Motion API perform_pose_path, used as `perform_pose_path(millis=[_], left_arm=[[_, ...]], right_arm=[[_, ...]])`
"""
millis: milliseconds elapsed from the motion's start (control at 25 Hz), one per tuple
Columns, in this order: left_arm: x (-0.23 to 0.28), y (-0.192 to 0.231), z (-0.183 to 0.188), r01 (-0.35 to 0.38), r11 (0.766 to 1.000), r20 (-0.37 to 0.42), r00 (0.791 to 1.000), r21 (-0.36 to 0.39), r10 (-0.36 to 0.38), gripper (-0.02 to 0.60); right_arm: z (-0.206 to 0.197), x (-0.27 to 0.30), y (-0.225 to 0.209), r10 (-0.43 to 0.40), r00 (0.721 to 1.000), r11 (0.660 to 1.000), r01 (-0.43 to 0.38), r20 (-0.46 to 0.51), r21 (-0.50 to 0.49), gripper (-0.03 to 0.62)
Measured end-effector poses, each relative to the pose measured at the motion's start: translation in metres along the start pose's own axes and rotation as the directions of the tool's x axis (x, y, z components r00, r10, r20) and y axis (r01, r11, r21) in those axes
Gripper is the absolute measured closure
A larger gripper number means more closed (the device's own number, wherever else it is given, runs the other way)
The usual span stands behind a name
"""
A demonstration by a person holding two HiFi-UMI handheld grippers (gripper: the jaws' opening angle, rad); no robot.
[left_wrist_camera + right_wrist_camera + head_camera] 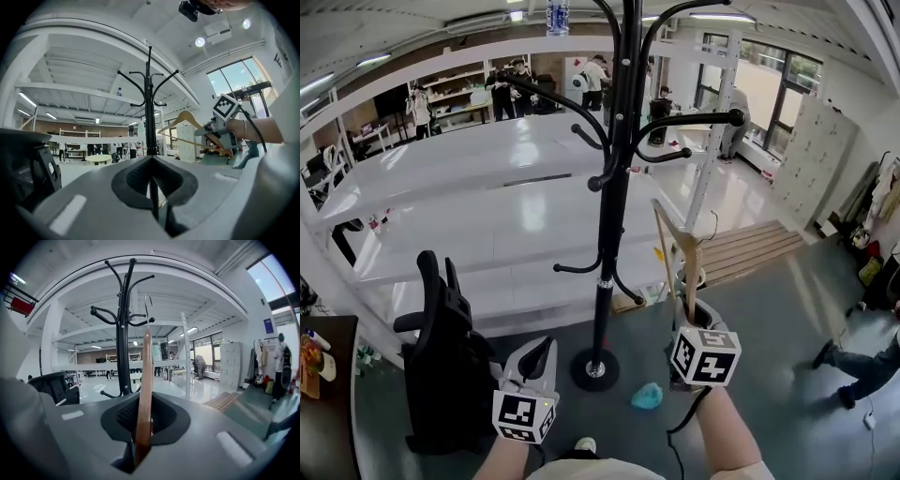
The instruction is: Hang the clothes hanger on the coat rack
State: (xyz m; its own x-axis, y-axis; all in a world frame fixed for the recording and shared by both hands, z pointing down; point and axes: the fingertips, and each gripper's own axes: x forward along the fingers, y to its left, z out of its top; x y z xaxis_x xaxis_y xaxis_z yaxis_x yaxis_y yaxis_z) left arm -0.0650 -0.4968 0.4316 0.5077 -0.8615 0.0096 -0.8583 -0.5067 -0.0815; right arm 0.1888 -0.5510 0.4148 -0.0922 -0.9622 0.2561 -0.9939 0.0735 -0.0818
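Observation:
The black coat rack [614,187] stands straight ahead on its round base [595,368], with curved arms branching off high and low. My right gripper [692,314] is shut on the lower end of a wooden clothes hanger [680,248], held upright to the right of the pole. In the right gripper view the hanger [145,390] rises from between the jaws, its metal hook [149,310] beside the rack's upper arms [124,333]. My left gripper [539,361] hangs low, left of the base, shut and empty. From the left gripper view the rack [149,112] and hanger [185,123] show ahead.
A black office chair [441,356] stands close on the left. A white shelving frame [487,187] runs behind the rack. A cyan scrap [647,396] lies on the floor near the base. A person's legs [853,370] show at the right edge.

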Motion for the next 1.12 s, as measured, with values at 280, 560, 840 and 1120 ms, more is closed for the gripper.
perform_pose_path(millis=[280, 560, 840, 1120], left_arm=[[0.017, 0.014, -0.004, 0.011, 1.000, -0.013, 1.000, 0.007, -0.011, 0.581], [0.027, 0.020, -0.015, 0.021, 1.000, -0.032, 0.999, 0.009, -0.021, 0.581], [0.027, 0.020, -0.034, 0.022, 1.000, -0.084, 0.996, -0.013, -0.024, 0.581], [0.023, 0.017, -0.054, 0.023, 0.999, -0.120, 0.992, -0.031, -0.027, 0.581]], right_arm=[[0.055, 0.037, 0.010, 0.045, 0.999, 0.998, -0.046, -0.004, -0.053, 0.540], [0.086, 0.072, 0.024, 0.101, 0.994, 0.992, -0.104, -0.038, -0.065, 0.540], [0.085, 0.107, 0.032, 0.121, 0.986, 0.990, -0.128, -0.112, -0.058, 0.540], [0.052, 0.129, 0.039, 0.136, 0.974, 0.989, -0.144, -0.180, -0.028, 0.539]])
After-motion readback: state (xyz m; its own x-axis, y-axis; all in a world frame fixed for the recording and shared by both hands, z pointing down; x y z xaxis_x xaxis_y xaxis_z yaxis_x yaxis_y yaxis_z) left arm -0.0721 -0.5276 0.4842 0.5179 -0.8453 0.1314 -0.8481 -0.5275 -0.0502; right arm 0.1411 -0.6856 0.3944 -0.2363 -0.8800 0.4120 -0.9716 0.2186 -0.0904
